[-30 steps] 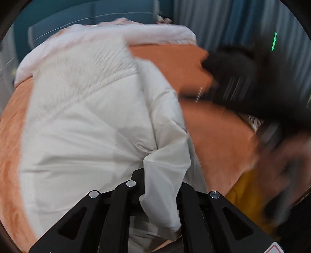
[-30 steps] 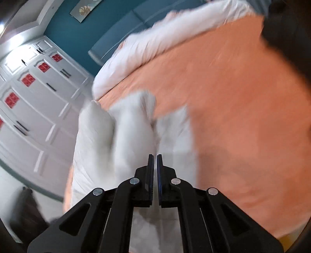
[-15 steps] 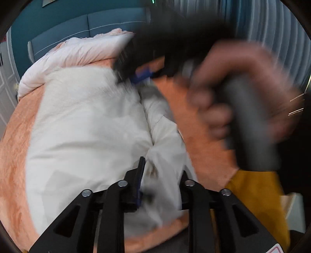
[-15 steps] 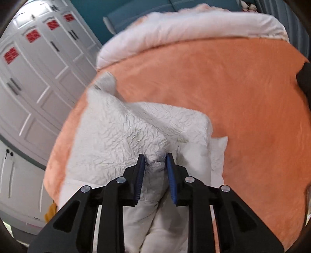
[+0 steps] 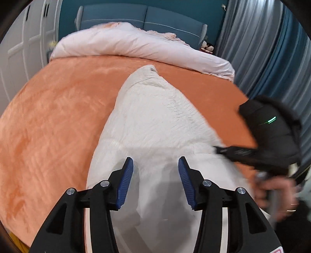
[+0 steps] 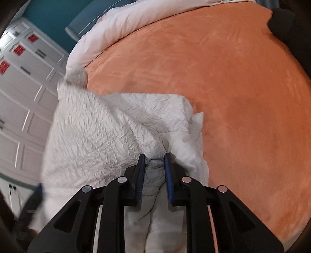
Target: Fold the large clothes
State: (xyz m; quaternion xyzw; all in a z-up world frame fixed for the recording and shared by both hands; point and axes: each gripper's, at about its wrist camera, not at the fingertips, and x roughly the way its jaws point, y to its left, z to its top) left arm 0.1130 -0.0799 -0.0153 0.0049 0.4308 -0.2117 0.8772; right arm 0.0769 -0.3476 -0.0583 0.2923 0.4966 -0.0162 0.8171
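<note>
A large white crinkled garment (image 5: 155, 120) lies partly folded on the orange bedspread (image 5: 58, 116). My left gripper (image 5: 155, 167) is open just above the garment's near part, with nothing between its blue pads. My right gripper (image 6: 154, 161) is shut on a bunched fold of the same garment (image 6: 101, 136), with cloth pinched between its pads. The right gripper and the hand that holds it also show, blurred, at the right of the left wrist view (image 5: 272, 140), at the garment's right edge.
A white duvet (image 5: 136, 44) is heaped along the head of the bed before a teal headboard (image 5: 147, 15). White wardrobe doors (image 6: 21, 77) stand to the left, grey-blue curtains (image 5: 272, 48) to the right. The orange bedspread (image 6: 233, 77) stretches right of the garment.
My left gripper has let go of the white cloth and opened wide. My right gripper has closed on a fold of the garment and holds it; the garment now lies narrower.
</note>
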